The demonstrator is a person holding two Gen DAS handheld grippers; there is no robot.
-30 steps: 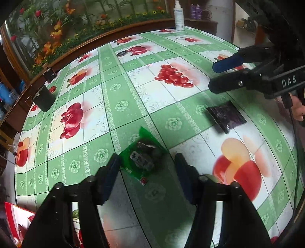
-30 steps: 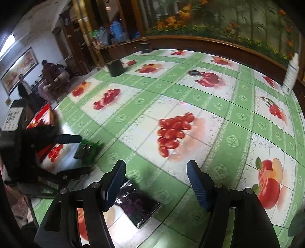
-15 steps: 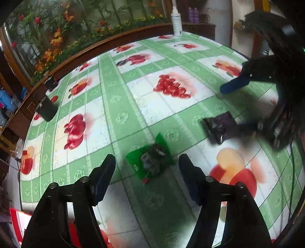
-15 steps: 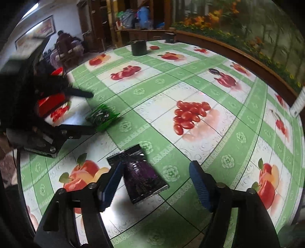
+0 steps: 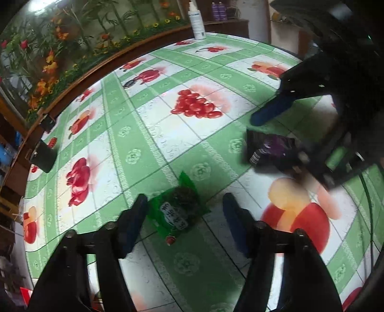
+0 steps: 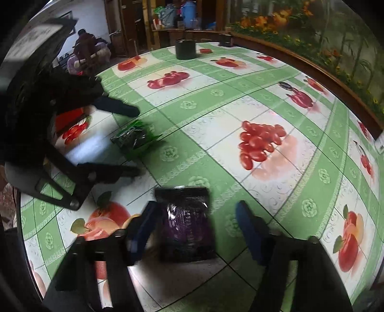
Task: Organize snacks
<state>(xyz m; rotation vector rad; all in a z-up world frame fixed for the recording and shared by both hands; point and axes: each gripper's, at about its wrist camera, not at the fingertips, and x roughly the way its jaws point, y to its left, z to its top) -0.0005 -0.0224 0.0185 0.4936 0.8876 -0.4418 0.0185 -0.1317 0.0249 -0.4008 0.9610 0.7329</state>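
A green snack packet lies flat on the fruit-print tablecloth. It sits between the fingers of my left gripper, whose jaws are closing; the left pad is at its edge and the right pad stands clear. A dark purple packet lies between the fingers of my right gripper, also closing, with a gap on its right side. From the right wrist, the left gripper straddles the green packet. In the left wrist view, the right gripper hangs blurred over the purple packet.
A white bottle stands at the table's far edge by the wooden rail. A dark cup and a small black box sit near another edge. Something red lies behind the left gripper. A person sits far back.
My right gripper has shifted over the purple packet, which now lies between its fingers instead of beside them. Both grippers' jaws widened, then narrowed. The green packet stays between the left fingers.
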